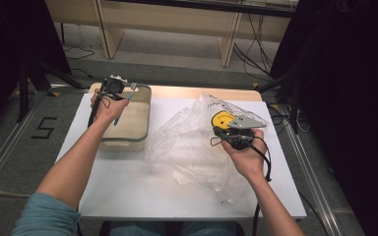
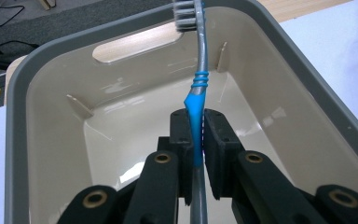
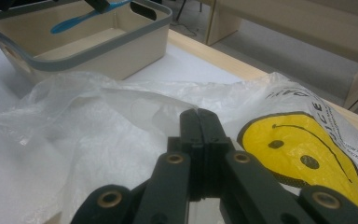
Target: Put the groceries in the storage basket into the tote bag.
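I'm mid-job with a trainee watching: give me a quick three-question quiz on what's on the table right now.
1. True or false: the left hand-held gripper is shut on the toothbrush.
2. Multiple choice: the toothbrush is held over A) the plastic bag, B) the tub, C) the bare table.
3. Fill in: the plastic bag carries a yellow ____ face print.

Key
1. True: both jaws press on the blue part of the handle, bristle end pointing away from the gripper.
2. B: the tub's inside lies beneath it in the left gripper view.
3. Smiley. The right hand-held gripper has its jaws shut together at the bag; whether film is pinched between them can't be told.
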`<state>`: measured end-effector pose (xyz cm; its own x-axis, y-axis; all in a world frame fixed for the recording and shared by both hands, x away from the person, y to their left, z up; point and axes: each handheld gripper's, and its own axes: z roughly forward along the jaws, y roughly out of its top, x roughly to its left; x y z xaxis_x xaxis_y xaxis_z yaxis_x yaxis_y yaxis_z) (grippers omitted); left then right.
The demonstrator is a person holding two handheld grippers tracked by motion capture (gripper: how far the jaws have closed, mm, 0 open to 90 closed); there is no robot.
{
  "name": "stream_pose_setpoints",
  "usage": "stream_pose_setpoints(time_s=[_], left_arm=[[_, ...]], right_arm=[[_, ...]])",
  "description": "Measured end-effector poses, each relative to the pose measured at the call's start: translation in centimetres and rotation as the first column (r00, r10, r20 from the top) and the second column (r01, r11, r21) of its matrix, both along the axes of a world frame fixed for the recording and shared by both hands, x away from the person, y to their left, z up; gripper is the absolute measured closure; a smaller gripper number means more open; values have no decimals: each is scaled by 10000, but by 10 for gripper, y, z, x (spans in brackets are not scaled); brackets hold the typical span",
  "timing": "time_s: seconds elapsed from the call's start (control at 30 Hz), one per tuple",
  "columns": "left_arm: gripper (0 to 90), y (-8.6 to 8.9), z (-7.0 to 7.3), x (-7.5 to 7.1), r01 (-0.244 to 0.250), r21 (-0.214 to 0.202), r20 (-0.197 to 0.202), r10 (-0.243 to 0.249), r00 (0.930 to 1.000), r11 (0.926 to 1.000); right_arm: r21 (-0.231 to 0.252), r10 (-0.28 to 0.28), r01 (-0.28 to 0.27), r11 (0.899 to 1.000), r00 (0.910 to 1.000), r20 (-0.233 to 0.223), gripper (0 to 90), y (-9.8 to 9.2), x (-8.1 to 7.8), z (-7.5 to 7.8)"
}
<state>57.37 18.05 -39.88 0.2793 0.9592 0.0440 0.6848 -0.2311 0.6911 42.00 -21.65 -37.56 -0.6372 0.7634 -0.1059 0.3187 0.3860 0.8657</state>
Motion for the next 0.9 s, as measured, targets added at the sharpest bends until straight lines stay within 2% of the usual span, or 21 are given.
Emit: stream_pose_setpoints(time_s=[0.43,0.67,0.9], left_arm=[[819,-1,7,-5,137,-268,244,-130,9996,9995],[819,-3,12,-10,316,-248,335,-307,9990,9992],[819,-2,19,-16,384,-488,453,-362,9983,9981]], right_arm=[[36,-39,39,10000,10000,-48,900,1,0,0],[49,-46,46,10000,10000,-40,900,-1,0,0],[92,-63,63,9999,10000,-19,900,-1,0,0]])
